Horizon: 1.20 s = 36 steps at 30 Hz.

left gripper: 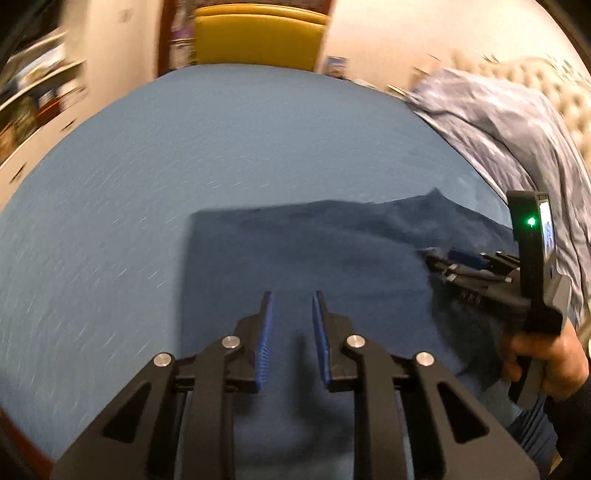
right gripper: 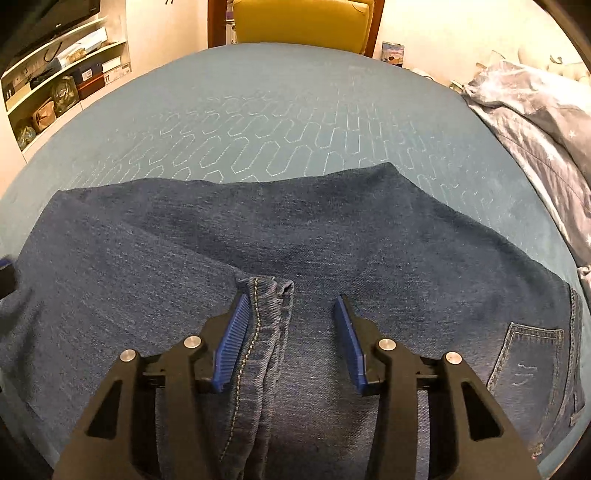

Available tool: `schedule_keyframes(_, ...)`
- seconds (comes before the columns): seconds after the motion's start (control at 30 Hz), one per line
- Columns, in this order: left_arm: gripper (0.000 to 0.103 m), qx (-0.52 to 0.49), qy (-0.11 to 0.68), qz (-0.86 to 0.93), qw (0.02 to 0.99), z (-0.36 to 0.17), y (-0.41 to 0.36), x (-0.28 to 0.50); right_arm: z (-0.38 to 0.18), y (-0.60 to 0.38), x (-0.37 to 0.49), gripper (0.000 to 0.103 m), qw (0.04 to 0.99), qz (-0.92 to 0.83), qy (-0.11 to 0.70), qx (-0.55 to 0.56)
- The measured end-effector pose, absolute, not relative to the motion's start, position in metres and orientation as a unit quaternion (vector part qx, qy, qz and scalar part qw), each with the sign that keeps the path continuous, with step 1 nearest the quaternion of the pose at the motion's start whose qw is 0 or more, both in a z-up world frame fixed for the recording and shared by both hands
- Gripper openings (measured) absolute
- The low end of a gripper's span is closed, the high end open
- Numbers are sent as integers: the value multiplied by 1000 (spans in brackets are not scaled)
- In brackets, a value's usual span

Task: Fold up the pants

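Dark blue jeans (right gripper: 332, 236) lie folded flat on a blue quilted bedspread (right gripper: 280, 110), with a back pocket (right gripper: 532, 354) showing at the right. My right gripper (right gripper: 291, 297) is open just above the denim. A stitched hem strip (right gripper: 264, 314) lies between its fingers, against the left pad (right gripper: 231, 336), unclamped. In the blurred left wrist view, my left gripper (left gripper: 291, 295) is open over the jeans (left gripper: 314, 251) with nothing between its pads. The right gripper (left gripper: 441, 260) appears there at the right, held by a hand (left gripper: 546, 358).
A yellow chair (right gripper: 299, 22) stands past the bed's far edge. Shelves with boxes and bags (right gripper: 55, 85) fill the left wall. A crumpled star-patterned duvet (right gripper: 535, 122) is heaped along the right side. Bare bedspread stretches beyond the jeans.
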<state>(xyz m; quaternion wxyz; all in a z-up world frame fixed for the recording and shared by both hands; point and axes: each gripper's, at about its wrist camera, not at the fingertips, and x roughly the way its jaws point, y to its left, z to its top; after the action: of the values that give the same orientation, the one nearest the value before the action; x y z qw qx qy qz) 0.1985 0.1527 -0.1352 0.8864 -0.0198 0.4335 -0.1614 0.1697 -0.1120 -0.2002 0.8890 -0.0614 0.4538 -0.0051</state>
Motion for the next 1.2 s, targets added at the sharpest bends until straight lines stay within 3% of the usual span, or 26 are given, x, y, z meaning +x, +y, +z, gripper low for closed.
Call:
schedule_keyframes(0.23, 22, 19, 484, -148, 862, -168, 100, 268, -197, -129, 178, 43, 887, 14, 460, -28)
schedule_keyframes(0.37, 22, -5, 478, -137, 868, -160, 107, 267, -176, -173, 167, 46, 886, 35, 452, 96)
schedule_keyframes(0.6, 27, -30, 401, -189, 896, -126, 110, 181, -185, -202, 145, 50, 834, 95, 509, 189)
schedule_keyframes(0.83, 27, 150, 322, -280, 892, -142, 20, 68, -193, -187, 161, 50, 817, 140, 527, 189)
schedule_keyframes(1.03, 27, 215, 305, -270, 888, -167, -22, 64, -193, -184, 178, 50, 807, 156, 546, 163)
schedule_keyframes(1.2, 9, 191, 313, -252, 896, -167, -25, 76, -193, -176, 184, 50, 804, 168, 549, 158)
